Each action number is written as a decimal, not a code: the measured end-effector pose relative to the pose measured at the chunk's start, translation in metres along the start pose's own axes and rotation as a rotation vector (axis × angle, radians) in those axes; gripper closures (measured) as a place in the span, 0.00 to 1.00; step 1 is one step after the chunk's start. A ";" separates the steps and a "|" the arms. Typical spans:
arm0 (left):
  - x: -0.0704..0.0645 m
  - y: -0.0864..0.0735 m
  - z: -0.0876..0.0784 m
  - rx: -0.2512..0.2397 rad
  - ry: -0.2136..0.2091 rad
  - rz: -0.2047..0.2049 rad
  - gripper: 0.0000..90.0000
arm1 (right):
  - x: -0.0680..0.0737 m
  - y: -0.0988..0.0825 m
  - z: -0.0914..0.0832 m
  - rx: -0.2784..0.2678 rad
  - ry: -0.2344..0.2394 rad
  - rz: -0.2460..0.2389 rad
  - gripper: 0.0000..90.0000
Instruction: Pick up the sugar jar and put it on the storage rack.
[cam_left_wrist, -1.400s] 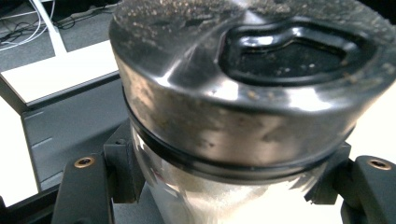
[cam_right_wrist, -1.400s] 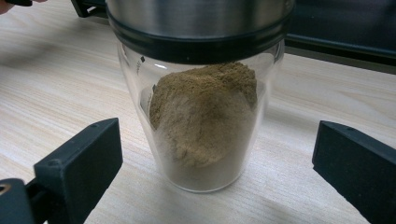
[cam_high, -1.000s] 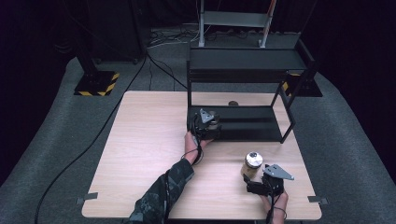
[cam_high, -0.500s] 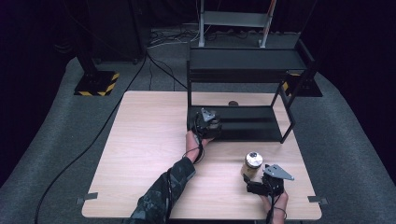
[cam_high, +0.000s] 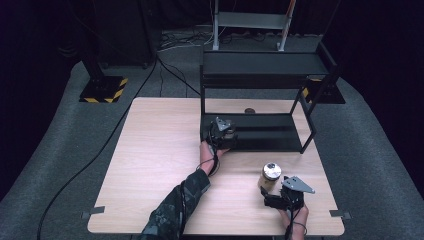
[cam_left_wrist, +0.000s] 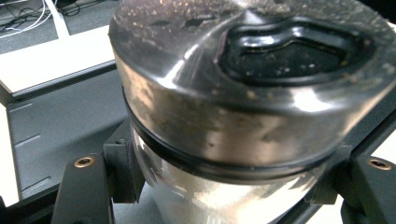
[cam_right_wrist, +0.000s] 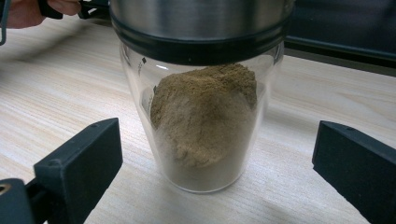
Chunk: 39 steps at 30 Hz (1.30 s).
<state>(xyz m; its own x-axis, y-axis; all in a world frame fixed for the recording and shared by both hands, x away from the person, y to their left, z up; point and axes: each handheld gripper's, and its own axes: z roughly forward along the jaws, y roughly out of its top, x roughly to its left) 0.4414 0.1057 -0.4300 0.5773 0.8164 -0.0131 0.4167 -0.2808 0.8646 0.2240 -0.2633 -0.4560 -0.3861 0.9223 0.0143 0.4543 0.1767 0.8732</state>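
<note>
The left gripper (cam_high: 224, 131) holds a steel-lidded glass jar (cam_left_wrist: 243, 93) clamped at the black shelf rack (cam_high: 260, 132); its contents are hidden, and a knock against the rack frame could twist it loose. The right gripper (cam_right_wrist: 210, 177) stands wide around a spice jar (cam_right_wrist: 203, 121) of brown powder upright on the bench (cam_high: 160, 150), untouched; an off-centre closure could tip it, and its lid top is cut off.

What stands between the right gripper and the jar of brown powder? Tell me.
Nothing visible. The jar of brown powder stands upright on the table, directly between the right gripper's open jaws, with bare tabletop on either side of it.
</note>
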 end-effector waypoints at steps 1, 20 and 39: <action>0.000 0.000 0.000 0.000 0.000 0.000 0.34 | 0.000 0.000 0.000 0.001 0.000 0.001 0.01; -0.002 0.003 0.003 0.006 -0.001 -0.003 0.33 | 0.000 0.000 0.000 0.000 0.001 -0.002 0.01; -0.005 0.021 -0.003 0.097 0.002 -0.039 0.01 | -0.001 0.000 0.000 0.003 0.003 -0.001 0.01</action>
<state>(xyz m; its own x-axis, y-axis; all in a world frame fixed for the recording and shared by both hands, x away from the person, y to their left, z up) 0.4450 0.0977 -0.4100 0.5581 0.8286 -0.0453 0.5049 -0.2957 0.8109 0.2246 -0.2637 -0.4557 -0.3890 0.9211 0.0152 0.4562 0.1783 0.8718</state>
